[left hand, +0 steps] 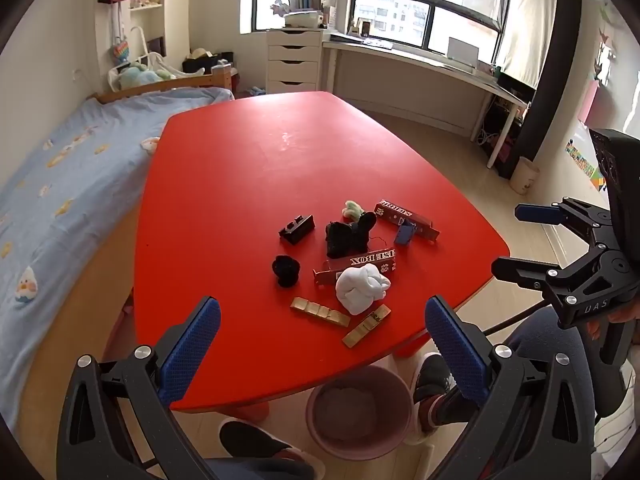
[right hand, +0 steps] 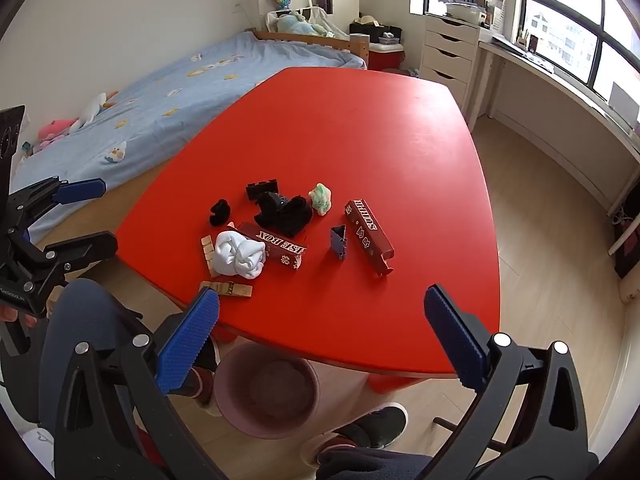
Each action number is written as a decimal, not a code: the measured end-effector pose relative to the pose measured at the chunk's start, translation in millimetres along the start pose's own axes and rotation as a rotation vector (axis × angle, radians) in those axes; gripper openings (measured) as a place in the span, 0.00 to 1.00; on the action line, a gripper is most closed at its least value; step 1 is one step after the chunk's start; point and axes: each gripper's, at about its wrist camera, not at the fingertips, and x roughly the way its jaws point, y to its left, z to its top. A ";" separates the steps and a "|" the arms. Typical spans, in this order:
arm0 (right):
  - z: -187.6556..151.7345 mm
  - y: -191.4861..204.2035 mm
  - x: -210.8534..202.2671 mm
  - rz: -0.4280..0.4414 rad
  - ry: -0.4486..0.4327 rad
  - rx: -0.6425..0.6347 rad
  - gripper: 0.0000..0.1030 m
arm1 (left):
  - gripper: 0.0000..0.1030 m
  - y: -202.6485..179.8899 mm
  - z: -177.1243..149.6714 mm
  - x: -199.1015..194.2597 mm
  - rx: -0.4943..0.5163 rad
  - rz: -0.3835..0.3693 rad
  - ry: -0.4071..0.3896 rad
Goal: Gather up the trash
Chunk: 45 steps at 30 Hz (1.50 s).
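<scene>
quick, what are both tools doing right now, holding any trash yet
Left tool: open, holding nothing.
Right tool: open, holding nothing.

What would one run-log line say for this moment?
left gripper: open, empty | right gripper: open, empty | trash on red table | pink bin: below

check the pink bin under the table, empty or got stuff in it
Not empty: the pink bin stands upright under the table's near edge, with something grey inside.
</scene>
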 end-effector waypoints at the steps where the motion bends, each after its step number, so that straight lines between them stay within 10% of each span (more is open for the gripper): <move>1: -0.2 -0.2 0.1 0.004 0.000 0.003 0.97 | 0.95 -1.4 -0.4 -0.6 -0.002 0.001 -0.002; 45: -3.0 -3.1 -6.0 -0.005 -0.006 -0.009 0.97 | 0.95 6.4 -4.1 -1.7 -0.001 0.004 -0.011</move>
